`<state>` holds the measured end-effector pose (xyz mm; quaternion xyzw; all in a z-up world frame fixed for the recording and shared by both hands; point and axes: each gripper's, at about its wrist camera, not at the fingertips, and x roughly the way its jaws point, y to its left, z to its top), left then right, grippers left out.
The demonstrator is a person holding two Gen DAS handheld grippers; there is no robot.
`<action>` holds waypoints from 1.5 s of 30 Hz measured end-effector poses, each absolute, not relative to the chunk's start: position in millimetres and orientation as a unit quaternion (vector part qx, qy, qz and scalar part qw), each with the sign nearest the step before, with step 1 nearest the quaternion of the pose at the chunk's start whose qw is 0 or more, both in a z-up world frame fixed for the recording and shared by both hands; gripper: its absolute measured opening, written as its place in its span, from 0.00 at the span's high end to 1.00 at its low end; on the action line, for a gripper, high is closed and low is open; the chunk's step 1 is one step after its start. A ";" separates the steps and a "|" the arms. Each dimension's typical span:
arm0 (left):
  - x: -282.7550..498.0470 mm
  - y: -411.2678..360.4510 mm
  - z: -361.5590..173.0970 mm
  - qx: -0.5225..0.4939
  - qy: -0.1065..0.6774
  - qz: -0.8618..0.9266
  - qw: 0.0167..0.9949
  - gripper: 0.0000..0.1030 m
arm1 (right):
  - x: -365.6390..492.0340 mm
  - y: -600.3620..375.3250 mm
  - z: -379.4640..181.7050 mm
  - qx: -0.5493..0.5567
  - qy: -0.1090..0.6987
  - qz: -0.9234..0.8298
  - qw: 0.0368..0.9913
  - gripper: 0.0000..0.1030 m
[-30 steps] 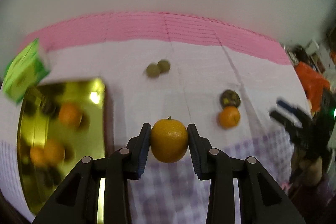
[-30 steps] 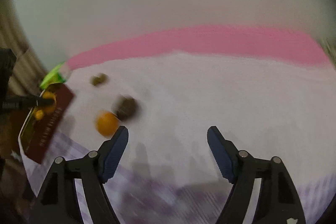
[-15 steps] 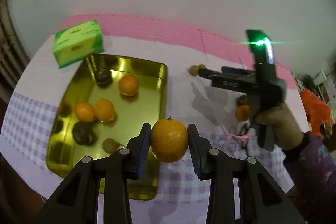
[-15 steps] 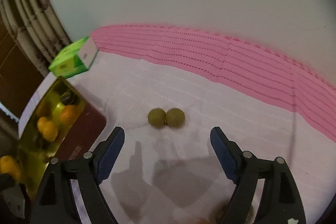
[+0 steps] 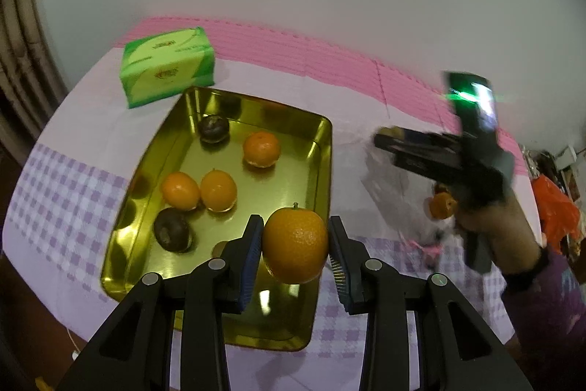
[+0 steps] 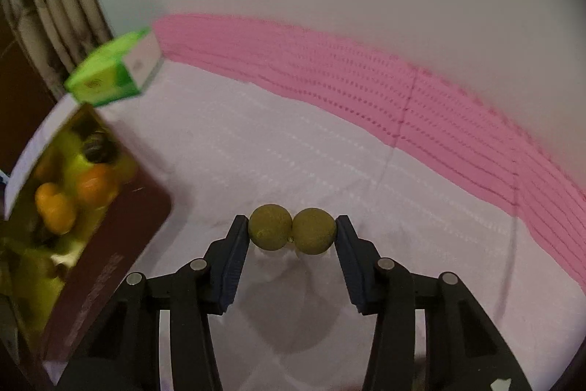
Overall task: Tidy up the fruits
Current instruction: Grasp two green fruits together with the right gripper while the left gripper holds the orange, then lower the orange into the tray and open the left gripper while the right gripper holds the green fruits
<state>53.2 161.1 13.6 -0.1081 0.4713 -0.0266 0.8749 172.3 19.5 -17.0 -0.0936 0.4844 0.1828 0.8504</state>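
My left gripper is shut on an orange, held above the near right part of the gold tray. In the tray lie three oranges and two dark fruits. In the right wrist view my right gripper is closing, and its pads press on a pair of small green fruits sitting side by side on the white cloth. The right gripper also shows in the left wrist view, blurred. One more orange lies on the cloth behind it.
A green box stands beyond the tray's far left corner. A pink strip runs along the wall at the table's back. A person's hand holds the right gripper, and an orange bag lies at the far right.
The left gripper carried its orange leftward to over the tray. The right gripper swung to the green fruits and its jaws closed from wide apart onto the pair.
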 end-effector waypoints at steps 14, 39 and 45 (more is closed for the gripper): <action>19.2 173.6 11.0 -0.097 0.461 0.006 0.882 0.65 | -14.7 -31.9 35.0 -0.020 0.390 0.229 0.892 0.57; 70.5 154.6 -32.8 -0.031 0.488 0.003 0.872 0.65 | -43.0 -42.0 52.2 -0.021 0.372 0.225 0.900 0.57; 86.2 151.7 -37.3 -0.020 0.493 0.000 0.870 0.64 | -42.1 -40.6 47.5 -0.021 0.380 0.225 0.897 0.57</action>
